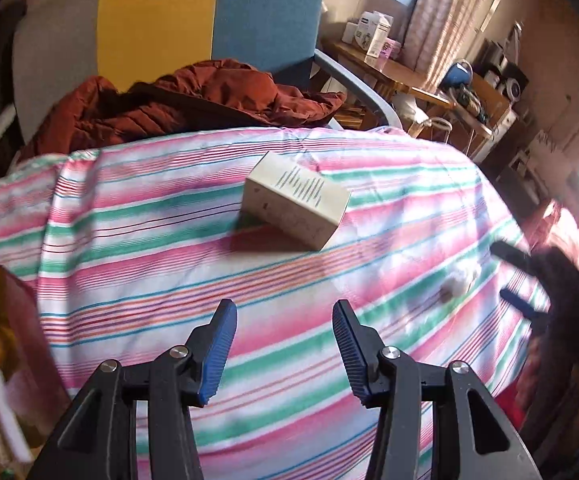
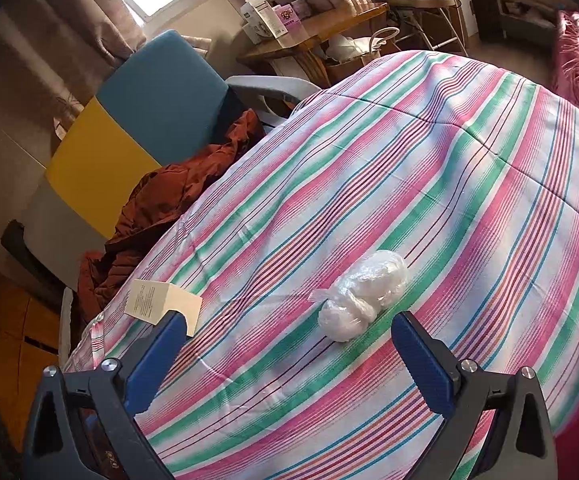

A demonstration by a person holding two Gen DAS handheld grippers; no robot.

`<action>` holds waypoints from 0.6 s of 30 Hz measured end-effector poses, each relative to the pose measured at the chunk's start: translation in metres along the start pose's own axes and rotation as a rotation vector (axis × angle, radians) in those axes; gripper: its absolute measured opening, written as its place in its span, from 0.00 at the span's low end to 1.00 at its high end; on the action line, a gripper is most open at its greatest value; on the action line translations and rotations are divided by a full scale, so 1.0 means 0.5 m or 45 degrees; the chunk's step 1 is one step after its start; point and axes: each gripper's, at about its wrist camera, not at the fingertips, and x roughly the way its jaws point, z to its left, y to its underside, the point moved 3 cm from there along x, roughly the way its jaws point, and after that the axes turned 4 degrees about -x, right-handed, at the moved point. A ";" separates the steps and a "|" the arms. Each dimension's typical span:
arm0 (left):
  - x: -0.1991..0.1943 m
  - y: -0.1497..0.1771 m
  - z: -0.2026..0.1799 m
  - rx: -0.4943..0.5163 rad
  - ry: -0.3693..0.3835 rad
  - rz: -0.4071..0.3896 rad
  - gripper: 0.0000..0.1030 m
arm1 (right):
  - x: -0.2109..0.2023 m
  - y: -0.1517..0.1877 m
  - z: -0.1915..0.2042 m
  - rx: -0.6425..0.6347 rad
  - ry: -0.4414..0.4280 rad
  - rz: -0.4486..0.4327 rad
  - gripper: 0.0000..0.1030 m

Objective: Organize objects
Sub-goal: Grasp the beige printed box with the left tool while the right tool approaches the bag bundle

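Left wrist view has the left gripper point(image 1: 285, 308) low in the frame, jaws parted and holding nothing, above the striped cloth point(image 1: 169, 240), with the box point(image 1: 295, 200) lying flat at centre, well ahead of the fingertips, and a rust jacket point(image 1: 193, 96) behind it at upper left. Right wrist view shows the right gripper point(image 2: 285, 326) spread wide and empty, the plastic bag point(image 2: 359, 300) resting on the cloth just ahead between its fingers, while the box sits at the cloth's left edge behind the left finger point(image 2: 157, 360).

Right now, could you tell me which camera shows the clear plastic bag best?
The right wrist view: the clear plastic bag lies sharp and whole just ahead of the open right gripper. The left wrist view shows only a blurred whitish lump.
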 end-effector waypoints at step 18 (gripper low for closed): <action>0.256 -0.166 0.015 -0.752 0.066 0.308 0.69 | 0.005 0.004 -0.003 0.067 -0.168 0.060 1.00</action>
